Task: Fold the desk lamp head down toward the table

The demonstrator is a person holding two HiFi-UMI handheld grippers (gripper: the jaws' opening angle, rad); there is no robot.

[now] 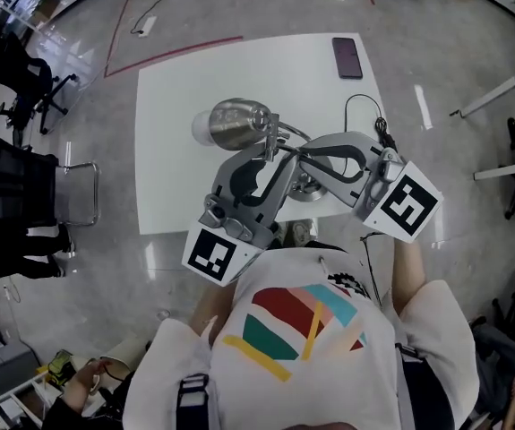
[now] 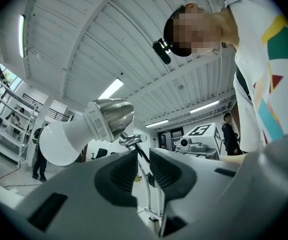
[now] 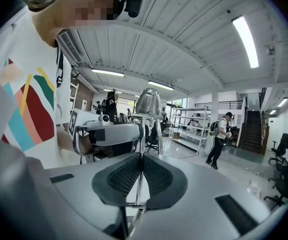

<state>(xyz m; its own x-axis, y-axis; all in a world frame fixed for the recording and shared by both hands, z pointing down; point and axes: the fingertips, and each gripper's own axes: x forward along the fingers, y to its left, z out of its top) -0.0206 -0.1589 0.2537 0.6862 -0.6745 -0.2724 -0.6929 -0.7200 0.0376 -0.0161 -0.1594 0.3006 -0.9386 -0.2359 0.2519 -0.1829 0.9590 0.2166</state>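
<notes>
Two chrome rods [image 3: 141, 134]; brushed-steel conical head [image 2: 111, 115], bulb [image 2: 63, 143] seemingly matte.

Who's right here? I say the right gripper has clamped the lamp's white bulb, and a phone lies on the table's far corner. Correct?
Not quite: the right gripper view shows the right gripper clamped on the lamp's chrome rod, not its white bulb. The phone does lie on the table's far corner.

Head view steeply down over table [image 1: 176, 150], gripper views close, opposed, sharing lamp [image 1: 235, 124]
</notes>
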